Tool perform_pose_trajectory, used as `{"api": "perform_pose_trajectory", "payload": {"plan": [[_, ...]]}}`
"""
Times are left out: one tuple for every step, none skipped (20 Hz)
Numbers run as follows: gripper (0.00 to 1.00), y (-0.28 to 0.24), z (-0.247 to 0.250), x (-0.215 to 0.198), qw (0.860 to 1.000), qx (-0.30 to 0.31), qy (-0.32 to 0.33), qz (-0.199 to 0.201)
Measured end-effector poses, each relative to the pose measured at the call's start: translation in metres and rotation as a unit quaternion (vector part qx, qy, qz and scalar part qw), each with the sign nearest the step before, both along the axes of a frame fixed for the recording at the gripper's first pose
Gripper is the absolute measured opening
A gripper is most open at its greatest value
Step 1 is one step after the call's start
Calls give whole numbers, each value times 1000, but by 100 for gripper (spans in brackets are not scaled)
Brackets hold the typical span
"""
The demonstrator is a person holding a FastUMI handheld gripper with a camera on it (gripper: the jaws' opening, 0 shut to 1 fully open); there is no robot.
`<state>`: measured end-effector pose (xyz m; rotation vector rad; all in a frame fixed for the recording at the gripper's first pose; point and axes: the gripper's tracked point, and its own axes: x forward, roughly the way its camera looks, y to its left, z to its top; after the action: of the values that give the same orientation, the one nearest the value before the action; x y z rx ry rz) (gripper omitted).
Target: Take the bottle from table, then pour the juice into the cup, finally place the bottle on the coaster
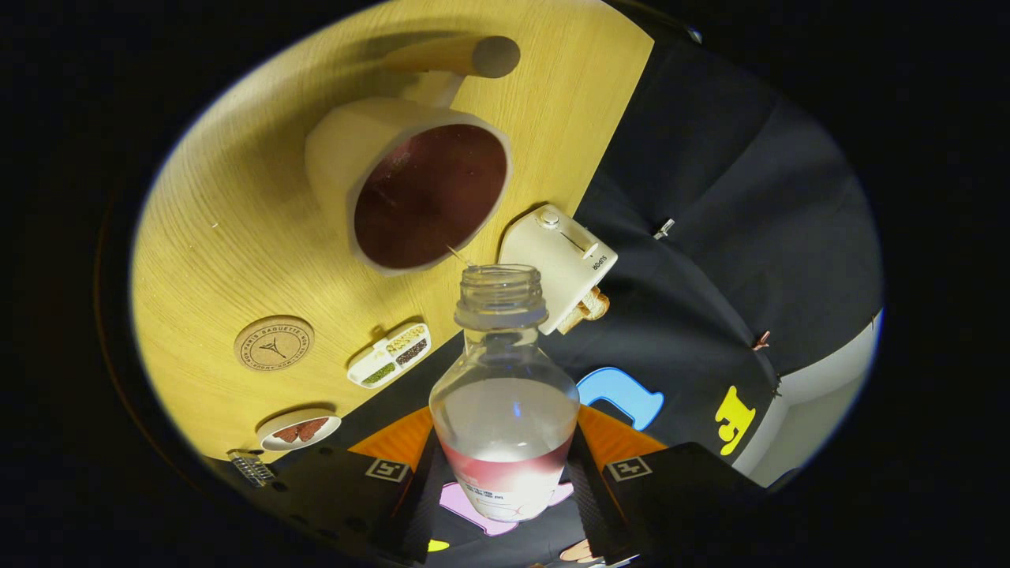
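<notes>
My gripper (503, 473) is shut on a clear, uncapped bottle (503, 394), with both fingers pressing its lower body. The bottle is tilted, and its open mouth sits just short of the cup's rim. A little red juice lies low in the bottle near the fingers. The cream cup (410, 189), beyond the bottle's mouth, holds dark red juice and has a wooden handle (458, 57). A round cork coaster (274, 344) lies on the wooden table (221, 237), off to the side of the cup.
A white toaster (562, 260) with bread stands at the table's edge close to the bottle's neck. A small white divided dish (390, 355) of seeds and a small round dish (300, 430) lie near the coaster. Black cloth wall runs along the table's edge.
</notes>
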<state>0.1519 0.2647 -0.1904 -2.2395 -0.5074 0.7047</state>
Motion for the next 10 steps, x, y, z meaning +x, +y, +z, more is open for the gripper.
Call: {"api": "perform_pose_trajectory", "payload": {"plan": [[75, 1, 0, 0, 1000, 2, 0, 1], [75, 3, -1, 1, 1000, 4, 2, 1], [75, 4, -2, 1, 1000, 4, 3, 1], [75, 4, -3, 1, 1000, 5, 3, 1], [75, 6, -5, 1, 1000, 6, 5, 2], [75, 6, -6, 0, 1000, 9, 10, 3], [75, 7, -7, -1, 1000, 13, 13, 5], [75, 7, -7, -2, 1000, 18, 17, 6], [75, 7, -9, -2, 999, 23, 21, 7], [75, 5, -9, -3, 999, 28, 24, 7]]}}
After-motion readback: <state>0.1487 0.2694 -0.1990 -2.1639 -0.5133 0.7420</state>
